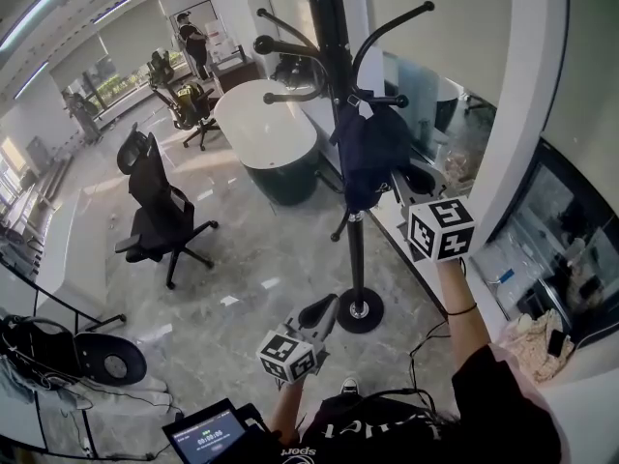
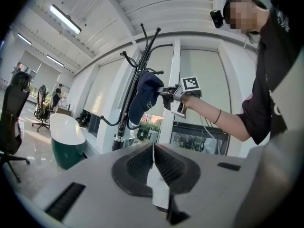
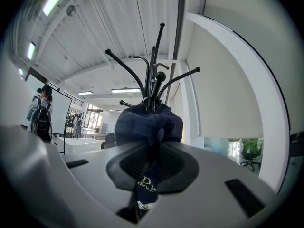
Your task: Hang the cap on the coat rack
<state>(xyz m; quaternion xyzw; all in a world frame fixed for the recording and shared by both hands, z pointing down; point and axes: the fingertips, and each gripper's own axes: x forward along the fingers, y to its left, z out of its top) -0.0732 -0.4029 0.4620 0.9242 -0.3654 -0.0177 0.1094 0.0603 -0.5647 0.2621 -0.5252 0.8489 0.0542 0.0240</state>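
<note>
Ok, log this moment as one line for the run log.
right gripper: shut on cap | cap: raised against coat rack, hooking unconfirmed | left gripper: shut, empty, low near rack base

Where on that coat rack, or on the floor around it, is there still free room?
Free: the hooks on the rack's side toward the white table, the long arm above the cap, and the floor between the office chair and the rack's base. Crowded: by the pole, where the right tongs grip the cap.
</note>
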